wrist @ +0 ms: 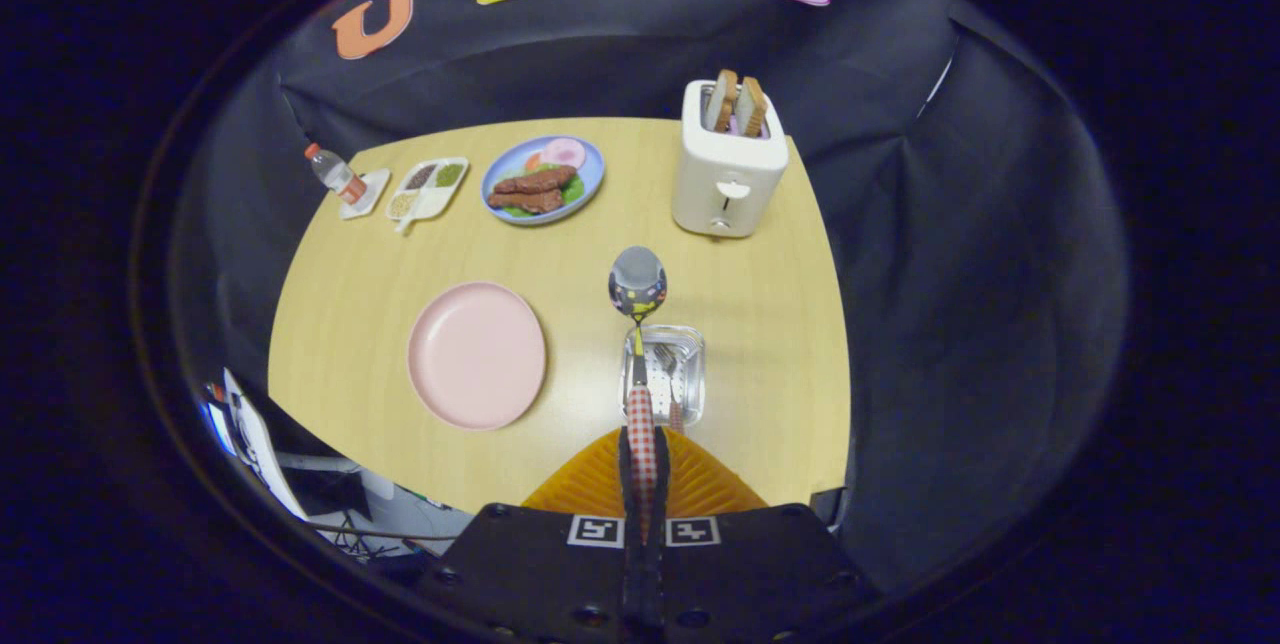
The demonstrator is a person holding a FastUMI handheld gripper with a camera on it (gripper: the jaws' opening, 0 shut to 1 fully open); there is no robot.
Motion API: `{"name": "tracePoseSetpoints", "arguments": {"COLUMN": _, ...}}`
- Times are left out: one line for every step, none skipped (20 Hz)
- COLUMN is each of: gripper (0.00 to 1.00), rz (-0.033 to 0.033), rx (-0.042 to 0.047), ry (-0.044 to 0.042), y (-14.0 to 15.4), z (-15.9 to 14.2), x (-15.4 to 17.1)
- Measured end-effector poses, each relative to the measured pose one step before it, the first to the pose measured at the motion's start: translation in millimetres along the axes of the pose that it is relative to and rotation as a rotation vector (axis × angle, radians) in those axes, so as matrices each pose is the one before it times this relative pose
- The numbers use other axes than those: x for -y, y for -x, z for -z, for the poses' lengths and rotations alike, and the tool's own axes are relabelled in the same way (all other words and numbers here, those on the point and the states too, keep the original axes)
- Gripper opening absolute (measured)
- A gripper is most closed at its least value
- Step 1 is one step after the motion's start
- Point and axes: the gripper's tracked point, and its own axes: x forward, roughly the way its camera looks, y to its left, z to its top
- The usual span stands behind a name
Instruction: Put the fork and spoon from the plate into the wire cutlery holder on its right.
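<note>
My gripper (642, 464) is shut on the checked handle of the spoon (637, 284), whose shiny bowl points away from me, high above the table. Below the spoon, to the right of the pink plate (476, 354), stands the wire cutlery holder (668, 372). A fork (669, 374) with a checked handle stands inside it. The pink plate is bare. The spoon's shaft crosses the holder's left side in this view; the spoon hangs above it, apart from it.
A white toaster (728, 164) with two bread slices stands at the far right of the wooden table (780, 324). A blue plate of food (543, 180), a divided dish (428, 188) and a small bottle (336, 174) line the far edge.
</note>
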Motion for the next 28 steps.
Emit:
{"name": "tracePoseSetpoints", "arguments": {"gripper": 0.0, "rz": -0.0141, "rx": -0.04943, "ry": -0.01009, "y": -1.93, "z": 6.54, "x": 2.82}}
{"name": "tracePoseSetpoints", "arguments": {"gripper": 0.0, "rz": -0.01487, "rx": -0.05503, "ry": -0.01885, "y": -2.7, "z": 5.77, "x": 1.91}}
{"name": "tracePoseSetpoints", "arguments": {"gripper": 0.0, "rz": -0.01257, "rx": -0.04934, "ry": -0.02013, "y": -4.84, "z": 3.89, "x": 1.05}}
{"name": "tracePoseSetpoints", "arguments": {"gripper": 0.0, "rz": -0.00756, "rx": -0.03338, "ry": -0.01468, "y": -3.74, "z": 1.19, "x": 2.19}}
{"name": "tracePoseSetpoints", "arguments": {"gripper": 0.0, "rz": -0.00192, "rx": -0.0221, "ry": -0.01771, "y": -4.44, "z": -3.23, "x": 2.56}}
{"name": "tracePoseSetpoints", "arguments": {"gripper": 0.01, "rz": -0.00195, "rx": -0.01622, "ry": -0.00891, "y": -5.55, "z": -3.42, "x": 1.8}}
{"name": "tracePoseSetpoints", "arguments": {"gripper": 0.01, "rz": -0.00722, "rx": -0.02202, "ry": -0.00149, "y": -2.93, "z": -0.76, "x": 0.32}}
{"name": "tracePoseSetpoints", "arguments": {"gripper": 0.01, "rz": -0.00859, "rx": -0.02723, "ry": -0.00693, "y": -4.56, "z": -0.42, "x": 0.08}}
{"name": "tracePoseSetpoints", "arguments": {"gripper": 0.01, "rz": -0.00965, "rx": -0.03921, "ry": -0.01013, "y": -5.38, "z": 2.15, "x": -1.44}}
{"name": "tracePoseSetpoints", "arguments": {"gripper": 0.0, "rz": -0.00974, "rx": -0.03653, "ry": -0.01657, "y": -5.05, "z": 1.81, "x": -0.9}}
{"name": "tracePoseSetpoints", "arguments": {"gripper": 0.01, "rz": -0.00379, "rx": -0.02817, "ry": -0.01332, "y": -2.69, "z": 0.06, "x": -0.02}}
{"name": "tracePoseSetpoints", "arguments": {"gripper": 0.01, "rz": 0.00003, "rx": -0.02325, "ry": -0.00092, "y": -2.27, "z": 0.26, "x": 1.31}}
{"name": "tracePoseSetpoints", "arguments": {"gripper": 0.01, "rz": 0.00192, "rx": -0.01755, "ry": 0.00136, "y": -3.38, "z": -1.24, "x": -0.98}}
{"name": "tracePoseSetpoints", "arguments": {"gripper": 0.01, "rz": 0.00096, "rx": -0.01368, "ry": -0.00158, "y": -2.29, "z": -1.81, "x": -0.73}}
{"name": "tracePoseSetpoints", "arguments": {"gripper": 0.01, "rz": 0.00124, "rx": -0.01059, "ry": -0.00102, "y": -2.26, "z": -3.27, "x": -1.4}}
{"name": "tracePoseSetpoints", "arguments": {"gripper": 0.01, "rz": 0.00344, "rx": -0.01278, "ry": 0.00398, "y": -1.61, "z": -2.9, "x": -0.12}}
{"name": "tracePoseSetpoints", "arguments": {"gripper": 0.01, "rz": 0.0061, "rx": -0.0116, "ry": 0.00099, "y": -2.17, "z": -1.83, "x": -1.07}}
{"name": "tracePoseSetpoints", "arguments": {"gripper": 0.01, "rz": 0.006, "rx": -0.01182, "ry": 0.00137, "y": -0.88, "z": -2.13, "x": -0.03}}
{"name": "tracePoseSetpoints", "arguments": {"gripper": 0.03, "rz": 0.00379, "rx": -0.0112, "ry": 0.00375, "y": 1.24, "z": -0.94, "x": 2.21}}
{"name": "tracePoseSetpoints", "arguments": {"gripper": 0.03, "rz": 0.00035, "rx": -0.00485, "ry": 0.00101, "y": -1.07, "z": -3.15, "x": -1.33}}
{"name": "tracePoseSetpoints", "arguments": {"gripper": 0.03, "rz": -0.00085, "rx": -0.00506, "ry": 0.00321, "y": -1.2, "z": -2.63, "x": -1.76}}
{"name": "tracePoseSetpoints", "arguments": {"gripper": 0.03, "rz": 0.00132, "rx": -0.00537, "ry": 0.00338, "y": -1.29, "z": -1.8, "x": -1.04}}
{"name": "tracePoseSetpoints", "arguments": {"gripper": 0.03, "rz": -0.00107, "rx": -0.00513, "ry": -0.00101, "y": 0.41, "z": -1.66, "x": -1.33}}
{"name": "tracePoseSetpoints", "arguments": {"gripper": 0.07, "rz": 0.00022, "rx": -0.00006, "ry": -0.00256, "y": -1.37, "z": -1.44, "x": -0.48}}
{"name": "tracePoseSetpoints", "arguments": {"gripper": 0.07, "rz": 0.00496, "rx": -0.00382, "ry": -0.00471, "y": -0.67, "z": -1.03, "x": -0.39}}
{"name": "tracePoseSetpoints", "arguments": {"gripper": 0.08, "rz": 0.00162, "rx": 0.00408, "ry": -0.00302, "y": 1.86, "z": -1.62, "x": -0.47}}
{"name": "tracePoseSetpoints", "arguments": {"gripper": 0.11, "rz": 0.00006, "rx": 0.00811, "ry": -0.00125, "y": 0.49, "z": -1.97, "x": 0.01}}
{"name": "tracePoseSetpoints", "arguments": {"gripper": 0.11, "rz": -0.00465, "rx": 0.01672, "ry": -0.00424, "y": 1.76, "z": -2.53, "x": -0.47}}
